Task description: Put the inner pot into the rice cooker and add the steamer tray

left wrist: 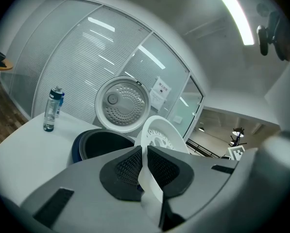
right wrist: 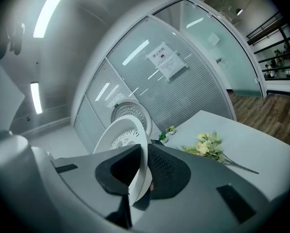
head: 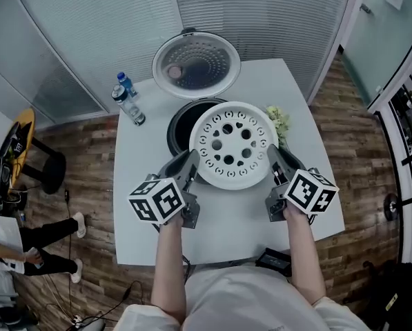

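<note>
With the pot (left wrist: 105, 142) seemingly in the cooker (head: 172, 131) beyond, left gripper (head: 192, 158) and right gripper (head: 275, 154) clamp the tray (head: 233, 143) rim, not yet seated.

White table (head: 150, 233), centre stage. At its far left corner stands a clear water bottle (head: 129, 99), blue cap, upright. On the table's far right edge lies a sprig of yellow-green flowers (head: 279, 121). At the near edge is a flat black device (head: 275, 259). Left of the table, a black stool (head: 45, 164) on the wooden floor (head: 88, 136).
</note>
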The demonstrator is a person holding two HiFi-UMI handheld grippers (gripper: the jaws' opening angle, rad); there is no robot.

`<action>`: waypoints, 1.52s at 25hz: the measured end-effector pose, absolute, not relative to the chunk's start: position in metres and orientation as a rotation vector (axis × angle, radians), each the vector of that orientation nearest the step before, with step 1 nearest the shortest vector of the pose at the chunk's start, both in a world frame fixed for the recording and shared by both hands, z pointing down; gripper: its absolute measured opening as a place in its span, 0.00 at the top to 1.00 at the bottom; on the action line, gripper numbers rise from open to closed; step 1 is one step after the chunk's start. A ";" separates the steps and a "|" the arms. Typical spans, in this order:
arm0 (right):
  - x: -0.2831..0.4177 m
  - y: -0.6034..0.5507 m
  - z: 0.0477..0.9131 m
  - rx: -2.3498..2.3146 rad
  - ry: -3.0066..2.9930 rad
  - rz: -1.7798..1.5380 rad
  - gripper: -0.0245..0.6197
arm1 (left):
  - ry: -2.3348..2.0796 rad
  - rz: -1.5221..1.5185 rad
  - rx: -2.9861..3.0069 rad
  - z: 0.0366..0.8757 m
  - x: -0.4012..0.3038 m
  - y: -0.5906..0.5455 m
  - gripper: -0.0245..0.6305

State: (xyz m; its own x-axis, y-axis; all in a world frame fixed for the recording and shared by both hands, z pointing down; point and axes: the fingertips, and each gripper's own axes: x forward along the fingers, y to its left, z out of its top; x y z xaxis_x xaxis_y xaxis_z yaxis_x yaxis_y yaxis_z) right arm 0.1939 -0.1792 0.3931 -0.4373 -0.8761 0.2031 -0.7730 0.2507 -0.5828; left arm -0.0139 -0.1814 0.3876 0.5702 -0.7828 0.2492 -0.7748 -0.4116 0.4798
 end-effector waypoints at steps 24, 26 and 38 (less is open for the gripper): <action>0.106 -0.265 0.401 -1.591 2.456 -0.958 0.88 | -1.258 -0.067 2.176 0.406 -0.101 -0.261 0.91; 0.102 -0.270 0.403 -1.599 2.475 -0.962 0.88 | -1.260 -0.070 2.170 0.409 -0.105 -0.265 0.91; 0.098 -0.287 0.424 -1.642 2.530 -0.988 0.88 | -1.271 -0.017 2.145 0.434 -0.107 -0.283 0.91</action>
